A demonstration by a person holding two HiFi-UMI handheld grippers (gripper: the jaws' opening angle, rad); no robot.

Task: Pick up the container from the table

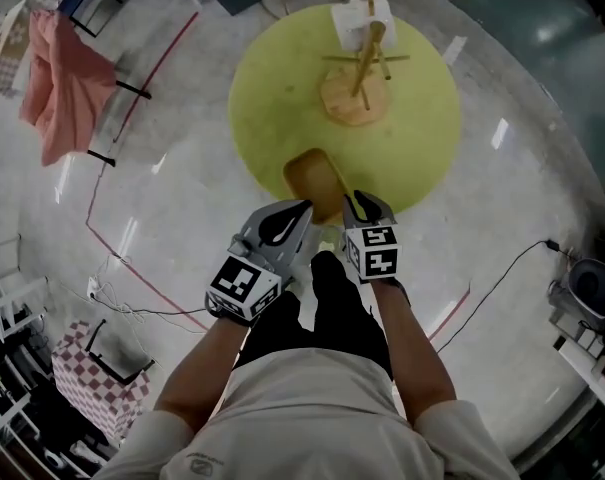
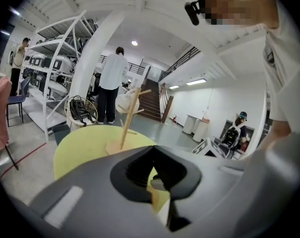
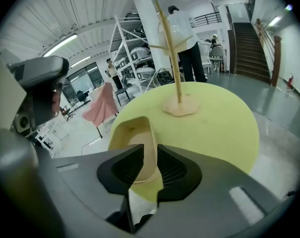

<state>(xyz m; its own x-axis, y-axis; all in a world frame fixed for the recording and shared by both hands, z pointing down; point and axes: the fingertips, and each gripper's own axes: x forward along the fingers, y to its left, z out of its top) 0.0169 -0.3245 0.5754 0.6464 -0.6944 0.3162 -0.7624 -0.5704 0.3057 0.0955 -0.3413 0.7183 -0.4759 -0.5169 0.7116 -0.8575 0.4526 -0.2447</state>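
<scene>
A tan wooden container (image 1: 315,181) with raised walls lies at the near edge of the round yellow-green table (image 1: 282,98). My right gripper (image 1: 354,204) is at its near right corner. In the right gripper view the container's wall (image 3: 146,148) runs up between the jaws of my right gripper (image 3: 150,151), which are shut on it. Whether the container rests on the table or hangs just above it, I cannot tell. My left gripper (image 1: 300,214) hovers by the container's near left end. Through the narrow gap of the left gripper (image 2: 157,178) I see table top and a strip of wood, nothing gripped.
A wooden peg stand (image 1: 360,68) with a white item (image 1: 362,18) on it is at the table's far side. A pink cloth (image 1: 62,78) hangs on a rack at left. Red floor tape (image 1: 132,258) and a cable (image 1: 502,278) cross the floor. People (image 2: 112,83) stand by the shelves.
</scene>
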